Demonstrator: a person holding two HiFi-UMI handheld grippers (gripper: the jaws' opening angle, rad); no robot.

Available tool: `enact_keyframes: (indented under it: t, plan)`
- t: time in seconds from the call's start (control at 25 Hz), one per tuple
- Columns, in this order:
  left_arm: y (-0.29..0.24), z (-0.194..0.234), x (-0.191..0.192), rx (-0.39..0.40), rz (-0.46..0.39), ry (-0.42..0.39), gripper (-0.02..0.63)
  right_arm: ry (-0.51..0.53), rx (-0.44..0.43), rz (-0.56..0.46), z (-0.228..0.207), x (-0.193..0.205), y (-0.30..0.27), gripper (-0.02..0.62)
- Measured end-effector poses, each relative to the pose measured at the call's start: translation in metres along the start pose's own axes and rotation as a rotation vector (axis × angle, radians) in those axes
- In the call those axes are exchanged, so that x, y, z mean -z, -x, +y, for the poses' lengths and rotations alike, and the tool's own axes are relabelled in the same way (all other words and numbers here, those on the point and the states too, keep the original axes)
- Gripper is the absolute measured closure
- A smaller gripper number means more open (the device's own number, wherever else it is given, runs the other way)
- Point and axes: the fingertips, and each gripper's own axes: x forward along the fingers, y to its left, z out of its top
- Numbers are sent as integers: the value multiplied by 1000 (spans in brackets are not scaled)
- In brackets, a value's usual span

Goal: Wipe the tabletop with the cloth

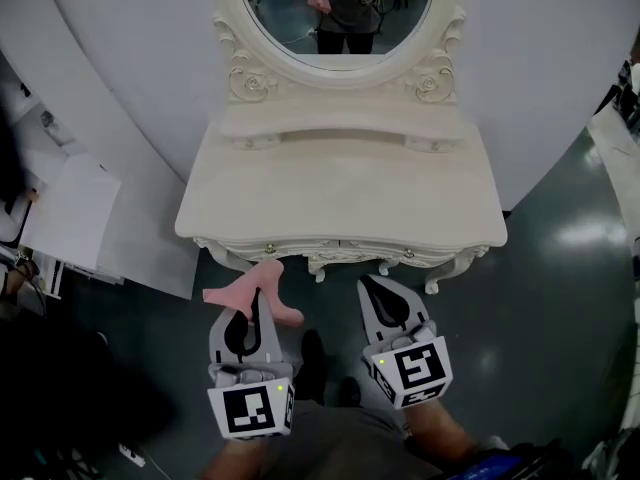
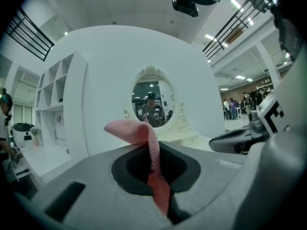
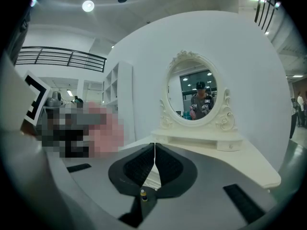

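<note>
Left gripper (image 1: 256,306) is clamping the cloth (image 1: 262,280). In its own view the jaws are pinching a pink strip (image 2: 152,150) that is running up between them and flopping over toward 10 o'clock. Right gripper (image 1: 373,286) is sitting beside it at 3 o'clock, jaws pressed together on nothing (image 3: 154,153).

- Cloth position: hanging off the left jaw tips over the floor (image 1: 530,298), not touching the table. In the head view its loose ends are spreading roughly 9-to-4 across the jaw line.
- Key relation: the tabletop (image 1: 340,193) is lying at 12 o'clock from the left gripper, a shade toward 1. Both grippers are holding short of the front edge (image 1: 340,240), about level with each other. The left is the one carrying the cloth, so the reach forward is likely its job.
- Room: the top is showing bare, wide from 9 to 3. The raised shelf (image 1: 335,126) and mirror (image 1: 335,8) are closing off the far side at 12, so strokes probably stop there.
</note>
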Motion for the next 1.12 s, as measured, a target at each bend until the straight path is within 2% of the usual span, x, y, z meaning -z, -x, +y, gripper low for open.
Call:
enact_keyframes:
  t: [0.28, 0.6, 1.12]
  plan:
    - [-54, 41, 5, 33, 16, 17, 586, -59, 10, 20, -4, -11, -65, 580]
    - [-110, 86, -9, 90, -23, 35, 586, 1, 61, -12, -1, -48, -129, 580]
    - [-152, 86, -11, 167, -38, 21, 586, 17, 111, -54, -17, -67, -160, 580]
